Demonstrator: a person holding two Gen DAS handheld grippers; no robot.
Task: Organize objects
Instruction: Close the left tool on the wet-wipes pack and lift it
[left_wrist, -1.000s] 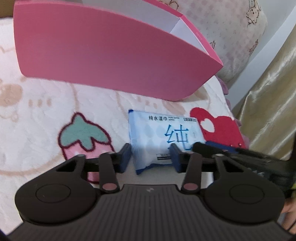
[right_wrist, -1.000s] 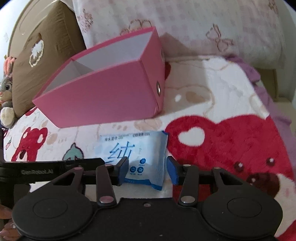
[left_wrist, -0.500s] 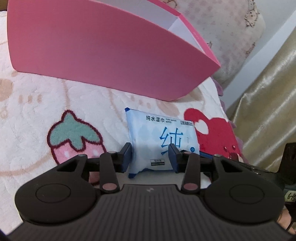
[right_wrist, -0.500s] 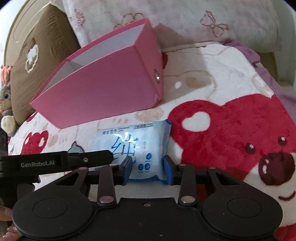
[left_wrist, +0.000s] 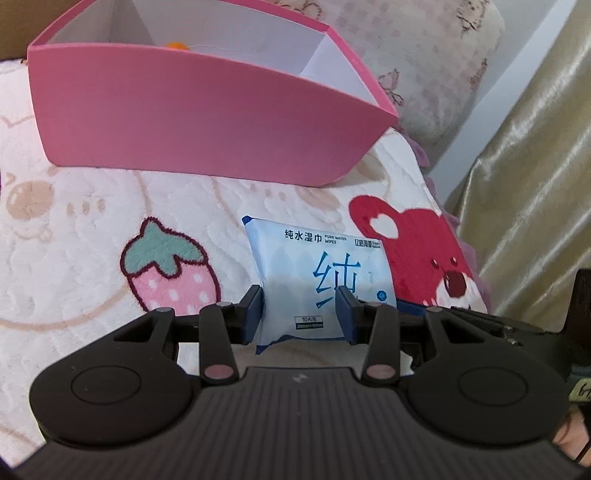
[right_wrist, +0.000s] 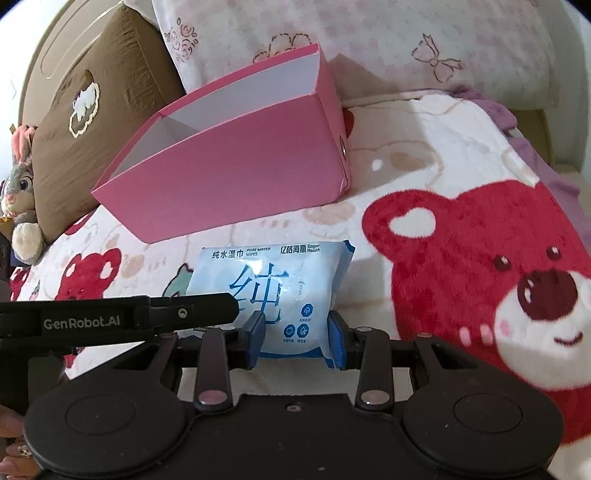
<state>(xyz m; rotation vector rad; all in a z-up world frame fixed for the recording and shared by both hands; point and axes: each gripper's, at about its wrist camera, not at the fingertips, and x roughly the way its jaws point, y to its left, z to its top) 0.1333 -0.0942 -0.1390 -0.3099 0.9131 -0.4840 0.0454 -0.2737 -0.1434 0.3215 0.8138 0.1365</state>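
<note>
A light blue wet wipes pack (left_wrist: 317, 273) is held up above the bed blanket, in front of a pink open box (left_wrist: 199, 110). My left gripper (left_wrist: 300, 314) is shut on the pack's left part. My right gripper (right_wrist: 297, 338) is shut on the same pack (right_wrist: 273, 291), at its right part. The box (right_wrist: 236, 173) has a white inside with a divider, and a small orange thing (left_wrist: 176, 45) shows inside. The left gripper's finger (right_wrist: 192, 312) crosses the right wrist view from the left.
A blanket with red bears (right_wrist: 491, 280) and a strawberry (left_wrist: 170, 269) covers the bed. Pillows (right_wrist: 369, 40) and a brown cushion (right_wrist: 96, 103) stand behind the box. A plush rabbit (right_wrist: 20, 199) sits at the far left. A gold curtain (left_wrist: 532, 184) hangs right.
Both grippers closed on the pack and lifted it off the blanket. The cameras rose, so the box's inside now shows in the left wrist view.
</note>
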